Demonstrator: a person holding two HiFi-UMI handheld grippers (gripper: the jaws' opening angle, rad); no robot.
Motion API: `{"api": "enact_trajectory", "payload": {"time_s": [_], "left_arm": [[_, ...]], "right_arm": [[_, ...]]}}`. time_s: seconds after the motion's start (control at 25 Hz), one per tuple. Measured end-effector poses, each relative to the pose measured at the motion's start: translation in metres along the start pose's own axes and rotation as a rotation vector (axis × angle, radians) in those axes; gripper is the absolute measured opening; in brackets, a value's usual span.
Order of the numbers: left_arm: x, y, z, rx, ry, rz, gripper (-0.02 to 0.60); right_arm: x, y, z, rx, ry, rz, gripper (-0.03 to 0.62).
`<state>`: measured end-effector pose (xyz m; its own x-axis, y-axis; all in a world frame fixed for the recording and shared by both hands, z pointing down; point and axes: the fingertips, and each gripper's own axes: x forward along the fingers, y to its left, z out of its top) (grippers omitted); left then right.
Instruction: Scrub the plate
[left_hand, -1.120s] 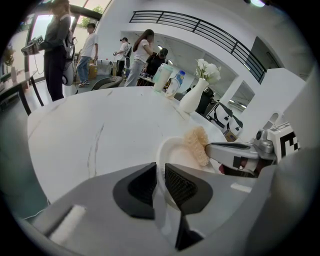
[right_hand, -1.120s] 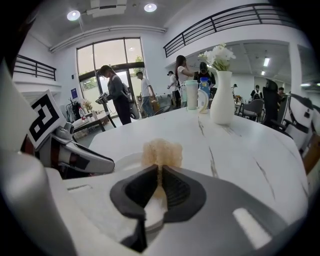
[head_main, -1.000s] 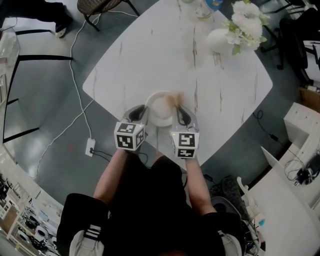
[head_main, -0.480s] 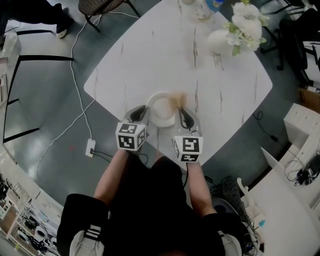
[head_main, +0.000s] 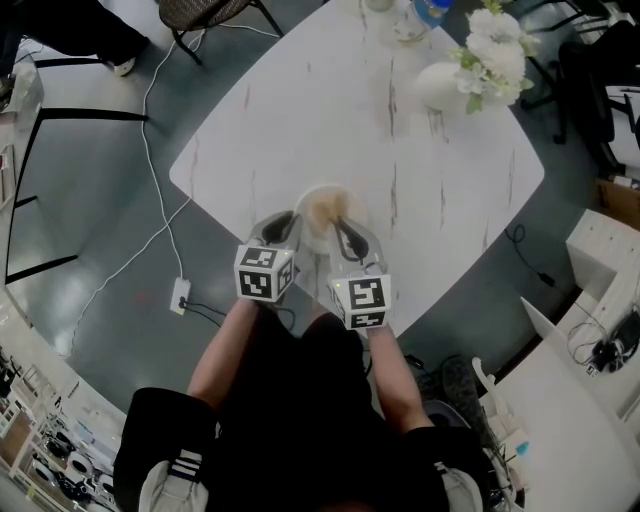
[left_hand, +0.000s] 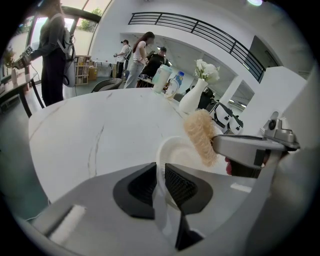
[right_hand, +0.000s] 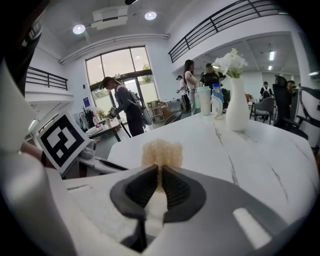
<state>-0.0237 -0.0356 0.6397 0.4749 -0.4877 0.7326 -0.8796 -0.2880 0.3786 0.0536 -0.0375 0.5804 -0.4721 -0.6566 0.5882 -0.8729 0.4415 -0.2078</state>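
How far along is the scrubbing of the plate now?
Done: the left gripper is shut on the rim of the white plate, and the right gripper is shut on the tan scrubber. In hand: the scrubber sits over the plate's face. Left: finishing the scrub; I cannot tell how clean the plate is.

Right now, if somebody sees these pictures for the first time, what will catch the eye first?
Near the front corner of the white table, the left tongs are clamped on the rim of a white plate, while the right tongs hold a fluffy tan scrubber over it. At the far corner stands a vase of white flowers.
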Motion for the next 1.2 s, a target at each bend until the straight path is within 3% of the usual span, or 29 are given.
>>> {"api": "enact_trajectory", "payload": {"time_s": [0.28,0.72,1.2], "left_arm": [[0.000,0.001,-0.001,0.004,-0.001,0.004,0.060],[0.000,0.000,-0.001,0.017,-0.008,0.018,0.060],[0.000,0.000,-0.001,0.021,-0.013,0.022,0.060]], "right_arm": [[0.018,0.030,-0.022,0.004,0.061,0.062,0.029],[0.024,0.022,-0.036,0.043,0.132,0.040,0.029],[0.007,-0.009,-0.051,0.061,0.176,-0.042,0.029]]}}
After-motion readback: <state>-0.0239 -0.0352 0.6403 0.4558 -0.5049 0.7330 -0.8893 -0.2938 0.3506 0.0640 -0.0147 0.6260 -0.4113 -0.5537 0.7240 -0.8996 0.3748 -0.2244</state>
